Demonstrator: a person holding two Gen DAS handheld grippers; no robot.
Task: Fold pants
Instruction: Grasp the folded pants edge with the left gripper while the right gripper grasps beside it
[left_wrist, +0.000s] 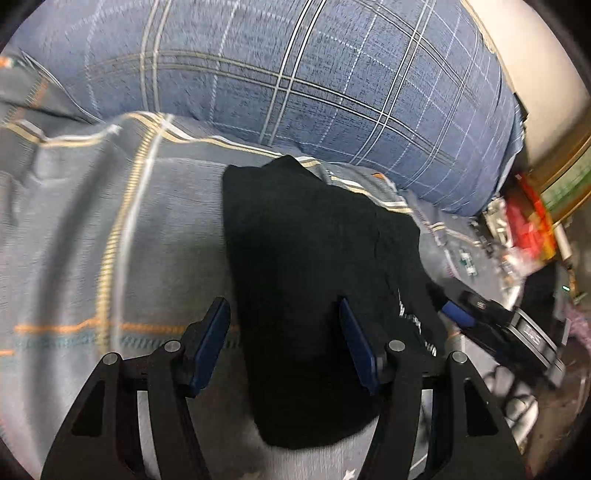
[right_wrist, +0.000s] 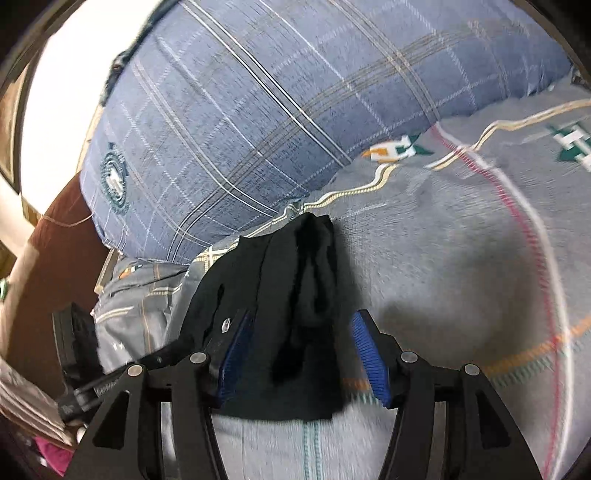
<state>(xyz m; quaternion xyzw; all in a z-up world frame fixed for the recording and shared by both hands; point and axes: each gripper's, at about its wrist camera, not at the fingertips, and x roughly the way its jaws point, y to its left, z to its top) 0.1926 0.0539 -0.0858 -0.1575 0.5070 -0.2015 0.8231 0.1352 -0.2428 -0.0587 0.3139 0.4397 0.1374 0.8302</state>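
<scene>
The black pants (left_wrist: 310, 288) lie in a folded bundle on the grey patterned bedsheet (left_wrist: 92, 240). My left gripper (left_wrist: 284, 317) is open, its blue pads either side of the bundle's left part, just above the cloth. In the right wrist view the pants (right_wrist: 288, 295) show several layered folds. My right gripper (right_wrist: 303, 325) is open and straddles the bundle's near end. The right gripper also shows in the left wrist view (left_wrist: 448, 304) at the pants' right edge. The left gripper's body shows in the right wrist view at the lower left.
A large blue plaid pillow (left_wrist: 314, 85) lies just behind the pants, also in the right wrist view (right_wrist: 258, 122). Clutter with red packaging (left_wrist: 524, 221) sits past the bed's right edge. A brown surface (right_wrist: 59, 266) is at the left in the right wrist view.
</scene>
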